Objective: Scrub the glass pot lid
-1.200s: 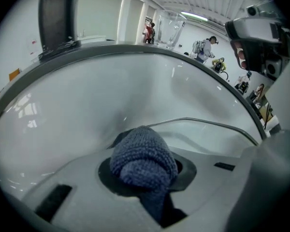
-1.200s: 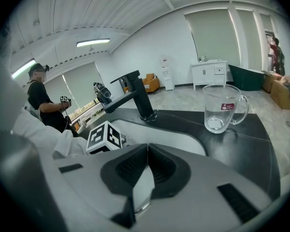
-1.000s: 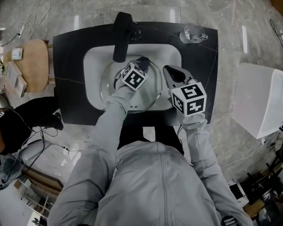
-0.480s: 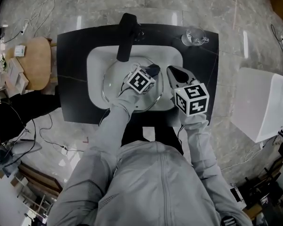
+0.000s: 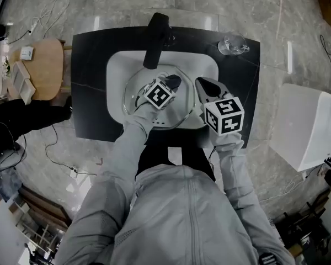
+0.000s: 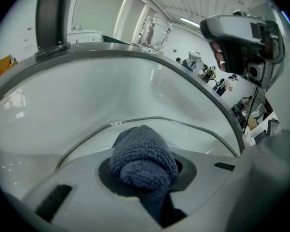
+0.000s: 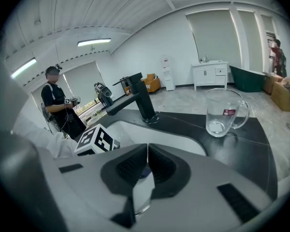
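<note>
Glass pot lid [image 5: 133,95] pinched at its right rim by closed right gripper [image 7: 146,163], likely for steadying; left gripper [image 5: 172,83] clamped on blue cloth [image 6: 142,156] atop lid, for scrubbing.

Glass pot lid [image 5: 133,95] lies in the sink [image 5: 117,73], which is set into the middle of the worktop [image 5: 91,81]. Behind the sink stands the faucet [image 5: 156,33], reaching over the basin; a glass mug [image 5: 232,43] sits on the worktop behind the sink's right corner. Inside the sink, the left gripper [image 5: 171,83] presses a cloth [image 6: 142,158] onto the lid. At the sink's right edge, the right gripper [image 5: 201,83] pinches the lid's rim.
</note>
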The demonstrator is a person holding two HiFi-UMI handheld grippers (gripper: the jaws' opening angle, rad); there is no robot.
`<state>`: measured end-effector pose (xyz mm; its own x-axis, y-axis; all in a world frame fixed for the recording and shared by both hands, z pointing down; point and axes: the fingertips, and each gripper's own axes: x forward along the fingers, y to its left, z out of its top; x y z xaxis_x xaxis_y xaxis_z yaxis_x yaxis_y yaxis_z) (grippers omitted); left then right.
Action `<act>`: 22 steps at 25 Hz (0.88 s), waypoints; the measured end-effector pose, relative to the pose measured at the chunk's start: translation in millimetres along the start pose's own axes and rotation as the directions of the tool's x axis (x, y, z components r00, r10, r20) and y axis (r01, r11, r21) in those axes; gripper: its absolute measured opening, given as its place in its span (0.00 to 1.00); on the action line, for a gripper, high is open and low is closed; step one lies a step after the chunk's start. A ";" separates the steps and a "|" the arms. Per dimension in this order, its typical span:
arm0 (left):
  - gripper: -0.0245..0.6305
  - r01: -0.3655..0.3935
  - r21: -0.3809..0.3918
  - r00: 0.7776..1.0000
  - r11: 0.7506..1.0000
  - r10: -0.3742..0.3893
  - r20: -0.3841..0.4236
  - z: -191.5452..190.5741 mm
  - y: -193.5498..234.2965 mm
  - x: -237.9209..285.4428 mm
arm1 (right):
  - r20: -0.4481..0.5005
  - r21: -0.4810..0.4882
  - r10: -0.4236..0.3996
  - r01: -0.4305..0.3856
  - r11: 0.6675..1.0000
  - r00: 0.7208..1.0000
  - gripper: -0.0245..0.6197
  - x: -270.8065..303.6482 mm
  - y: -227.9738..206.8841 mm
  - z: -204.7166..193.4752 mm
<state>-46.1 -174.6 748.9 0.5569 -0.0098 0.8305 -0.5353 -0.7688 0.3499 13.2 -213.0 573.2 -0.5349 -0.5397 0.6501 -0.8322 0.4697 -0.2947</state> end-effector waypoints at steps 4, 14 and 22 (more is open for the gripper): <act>0.17 -0.033 -0.017 0.999 0.999 0.032 -0.040 -19.6 15.5 -14.9 | -0.001 -0.003 0.008 -0.008 1.000 1.000 0.08 1.8 4.7 0.1; 0.17 -0.135 -0.017 0.979 0.991 0.131 -0.157 -68.1 59.8 -56.9 | 0.002 -0.009 0.023 -0.023 1.000 1.000 0.09 3.6 15.2 1.5; 0.17 -0.234 0.016 0.948 0.972 0.231 -0.220 -90.0 82.4 -82.4 | 0.007 -0.017 0.029 -0.029 0.999 1.000 0.08 2.4 19.6 7.2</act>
<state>-193.2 -179.6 748.3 0.2646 -0.0467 0.9632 -0.6405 -0.7552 0.1394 -5.4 -210.1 564.0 -0.5596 -0.5312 0.6361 -0.8140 0.4967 -0.3013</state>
